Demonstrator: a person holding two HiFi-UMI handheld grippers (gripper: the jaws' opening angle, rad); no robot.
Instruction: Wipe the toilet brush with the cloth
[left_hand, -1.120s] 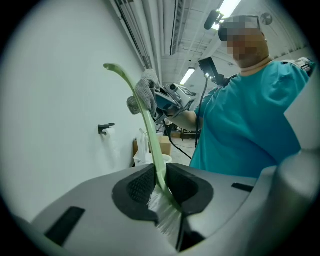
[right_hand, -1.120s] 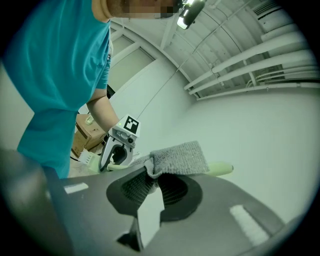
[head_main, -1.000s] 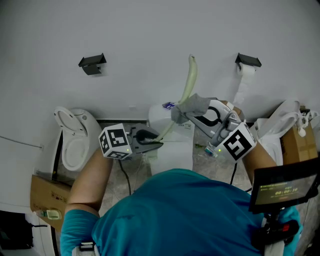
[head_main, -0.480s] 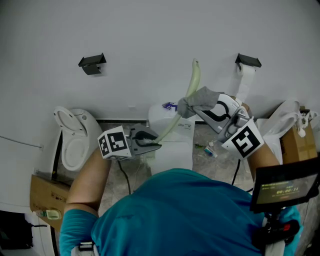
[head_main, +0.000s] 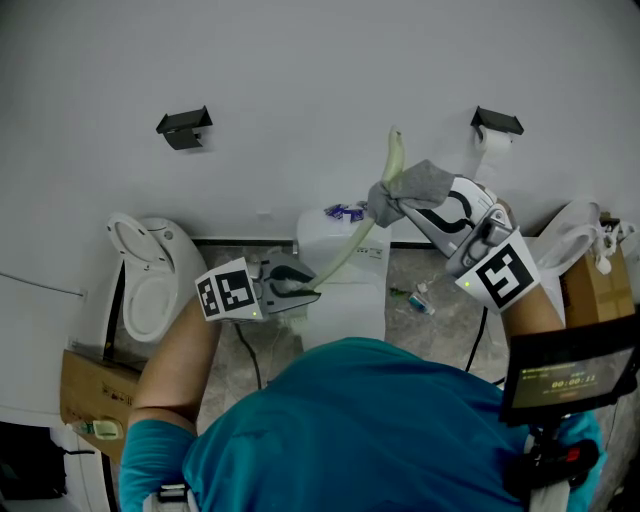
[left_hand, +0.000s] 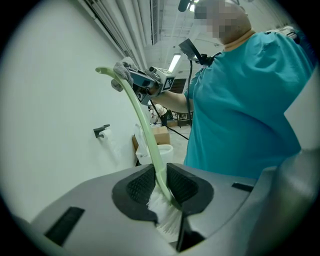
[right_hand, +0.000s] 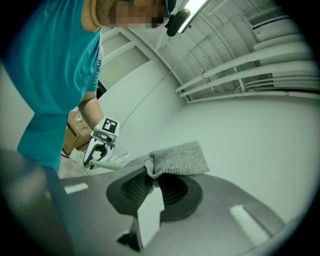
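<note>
The toilet brush has a pale green curved handle (head_main: 362, 235) and white bristles (left_hand: 162, 212). My left gripper (head_main: 305, 290) is shut on the toilet brush just above the bristles, and the handle (left_hand: 144, 125) rises away from the jaws. My right gripper (head_main: 400, 203) is shut on a grey cloth (head_main: 412, 185), which is bunched against the handle close to its curved top end. In the right gripper view the cloth (right_hand: 177, 157) sticks out past the pinching jaws of my right gripper (right_hand: 152, 181), with the left gripper (right_hand: 96, 152) and handle (right_hand: 112, 164) beyond.
A white toilet tank (head_main: 340, 275) stands below the brush, against the white wall. Another toilet (head_main: 150, 275) is at the left and one (head_main: 560, 250) at the right. A paper holder (head_main: 497, 122) with a hanging roll, a black bracket (head_main: 184, 127), cardboard boxes (head_main: 90, 385) and a small bottle (head_main: 420, 298) are around.
My right gripper has slid up and to the right along the handle with the cloth, toward the handle's tip. The left gripper has rolled a little and stayed in place.
</note>
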